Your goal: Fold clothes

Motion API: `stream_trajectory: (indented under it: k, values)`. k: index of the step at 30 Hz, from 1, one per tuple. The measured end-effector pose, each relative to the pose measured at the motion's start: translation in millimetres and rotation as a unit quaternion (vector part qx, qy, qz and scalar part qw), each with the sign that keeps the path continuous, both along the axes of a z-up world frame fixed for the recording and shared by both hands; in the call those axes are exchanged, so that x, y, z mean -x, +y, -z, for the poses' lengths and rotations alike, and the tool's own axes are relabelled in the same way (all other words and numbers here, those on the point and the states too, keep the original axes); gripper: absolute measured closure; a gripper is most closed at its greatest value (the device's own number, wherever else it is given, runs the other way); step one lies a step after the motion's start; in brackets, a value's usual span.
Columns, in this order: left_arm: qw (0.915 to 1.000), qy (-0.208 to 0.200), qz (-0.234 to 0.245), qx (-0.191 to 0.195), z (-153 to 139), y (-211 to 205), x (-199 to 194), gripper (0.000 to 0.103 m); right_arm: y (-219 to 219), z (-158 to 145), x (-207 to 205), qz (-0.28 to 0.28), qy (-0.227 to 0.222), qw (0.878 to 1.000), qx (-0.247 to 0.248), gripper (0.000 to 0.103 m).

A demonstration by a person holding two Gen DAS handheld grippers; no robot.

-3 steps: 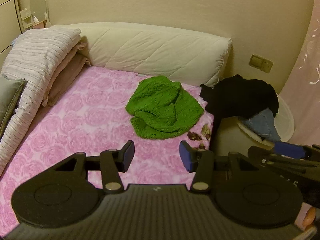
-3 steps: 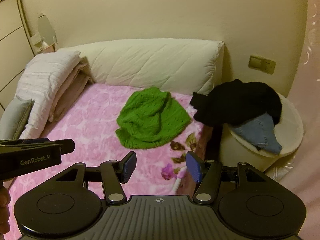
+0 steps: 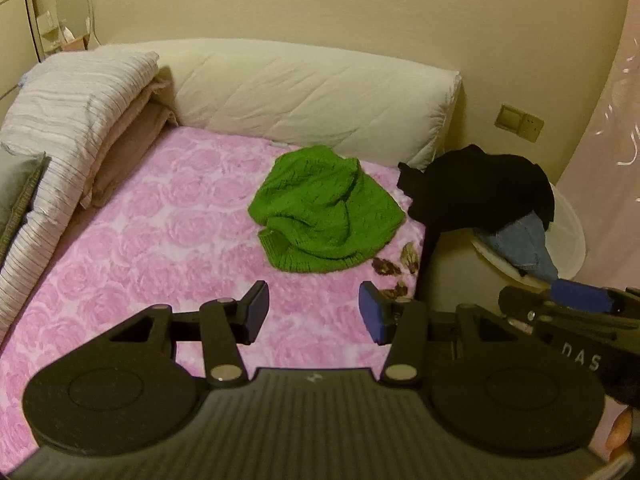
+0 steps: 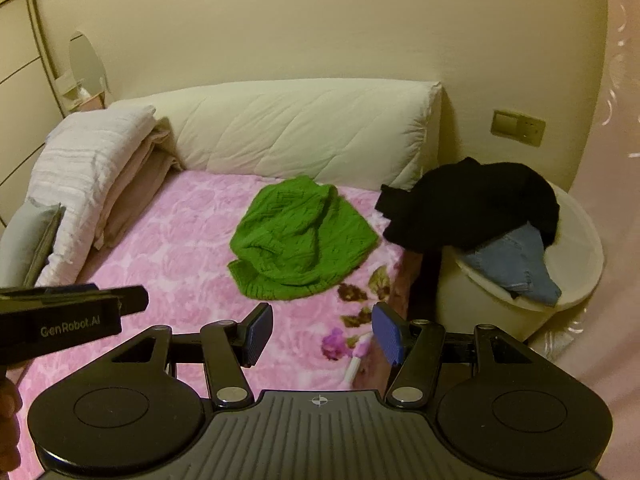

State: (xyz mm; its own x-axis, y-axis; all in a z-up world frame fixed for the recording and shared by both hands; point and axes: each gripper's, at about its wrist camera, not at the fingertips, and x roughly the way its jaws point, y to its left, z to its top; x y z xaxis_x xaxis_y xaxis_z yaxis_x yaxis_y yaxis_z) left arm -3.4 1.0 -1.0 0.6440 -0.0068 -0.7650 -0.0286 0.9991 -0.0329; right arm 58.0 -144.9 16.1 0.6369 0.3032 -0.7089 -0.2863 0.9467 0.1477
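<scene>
1. Both grippers hang over the near end of the pink bed (image 3: 132,240), empty. The left gripper (image 3: 314,312) has its jaws wide, and the right gripper (image 4: 322,334) likewise, nothing between either pair.
2. The green sweater (image 3: 324,216) lies in a rumpled heap at centre frame, right of the bed's middle, not flat and not folded. In the right-wrist view it sits just above the jaws (image 4: 302,240).
3. More clothes wait at right of frame: a black garment (image 3: 480,188) draped over a white basket (image 3: 570,240), with a piece of denim (image 3: 528,244) under it.
4. My read: the step in hand is the approach to the sweater. A heap like this fits a garment just dropped on the bed, or one about to be spread.
5. The next move calls for reaching in and pinching an edge, probably the ribbed hem at the heap's lower left, so the knit can be drawn flat. Loose knit will stretch and sag, so two grips apart would help.
6. The left-wrist view shows the right gripper's side at lower right and a fingertip beneath it.
7. The right-wrist view shows the left gripper at middle left, more of the basket's rim, and a small white object (image 4: 354,368) on the bed's lower edge that the other view misses.
</scene>
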Motion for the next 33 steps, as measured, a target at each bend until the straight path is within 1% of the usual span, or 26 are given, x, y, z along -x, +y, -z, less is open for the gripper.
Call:
stream_trajectory:
  k: [3,6,7,9,11,16,23,33]
  values:
    - [0.9995,0.027,0.003,0.017,5,7,-3,0.058,3,2,3,-0.008,0.008,1.000,-0.004,0.044]
    - [0.9995,0.025,0.003,0.017,9,18,-1,0.058,8,4,5,-0.015,0.017,1.000,-0.007,0.044]
    - [0.9997,0.023,0.001,0.012,10,18,0,0.058,16,3,2,-0.007,0.025,1.000,-0.003,0.044]
    - [0.9998,0.019,-0.002,0.011,10,24,7,0.058,17,8,-4,-0.014,0.032,0.999,-0.005,0.044]
    - [0.9998,0.018,-0.004,0.012,11,30,10,0.058,26,8,2,-0.015,0.025,1.000,0.006,0.044]
    - [0.9996,0.021,-0.009,0.016,12,41,10,0.058,44,14,5,-0.017,0.031,0.999,0.014,0.044]
    - [0.9992,0.028,-0.013,0.024,16,57,6,0.058,55,16,1,-0.018,0.037,0.999,0.020,0.044]
    - [0.9992,0.025,-0.012,0.028,15,60,-3,0.058,63,19,-5,-0.012,0.038,0.999,0.028,0.044]
